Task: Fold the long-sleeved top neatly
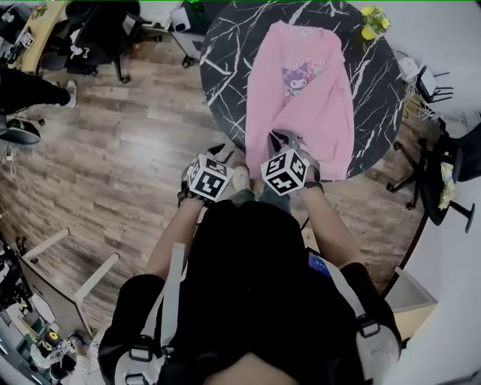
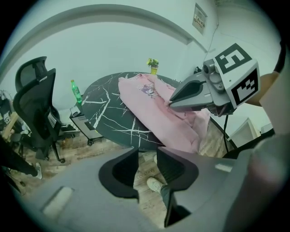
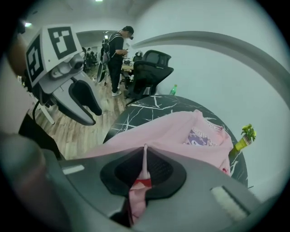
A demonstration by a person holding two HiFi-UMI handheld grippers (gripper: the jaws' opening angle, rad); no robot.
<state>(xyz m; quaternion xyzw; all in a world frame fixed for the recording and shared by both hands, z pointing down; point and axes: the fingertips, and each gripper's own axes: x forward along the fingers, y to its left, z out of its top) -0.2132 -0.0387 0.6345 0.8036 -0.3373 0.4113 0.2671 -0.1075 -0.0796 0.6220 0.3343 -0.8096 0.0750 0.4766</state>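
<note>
- Pink long-sleeved top (image 1: 316,98) lies on the round black marble-look worktop (image 1: 225,68). Neck end is at the far side, cartoon print faces up, and the hem end is toward the person.
- The near part of the top droops over the worktop's near edge, bunched and creased there.
- R hand-held gripper (image 3: 144,170): jaws closed tight on a thin fold of the pink fabric. A small red tag sits at the pinch, and cloth hangs below the pads.
- From that pinch the fabric runs up and away to the rest of the top on the worktop.
- L hand-held gripper (image 2: 147,165): jaws a narrow way apart w/ nothing between them. Only wood floor (image 1: 128,165) and a light shoe (image 2: 154,183) show through the gap.
- L gripper sits just beside the R one at the worktop's near edge, off the cloth, both angled downward.
- Yellow-green item (image 1: 373,21) stands at the far rim of the worktop, apart from the top.
- Green bottle (image 2: 74,93) is beside the worktop's left side, w/ a black office chair (image 2: 36,108) further left.
- A person (image 3: 118,50) stands in the bkgd by more chairs.
</note>
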